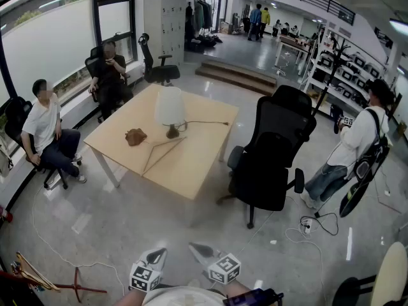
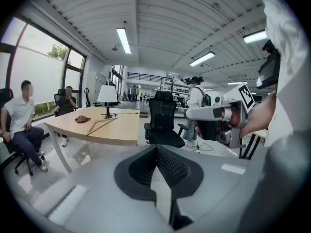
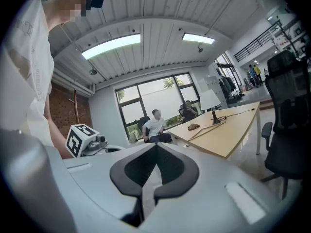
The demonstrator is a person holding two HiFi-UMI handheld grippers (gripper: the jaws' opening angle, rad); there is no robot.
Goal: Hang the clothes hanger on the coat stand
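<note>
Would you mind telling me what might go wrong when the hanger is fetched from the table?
The hanger lies flat right beside the lamp and its cord, so lifting it might snag the cord or tip the lamp. The black office chair stands close to the table's near corner, which may crowd the approach.

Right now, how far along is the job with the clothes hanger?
Nothing looks done yet. The clothes hanger lies flat on the table, beside the lamp. Nothing is in hand: the left gripper and the right gripper are both shut and empty, away from the table. Left: reach it, grip it, carry it, hang it.
</note>
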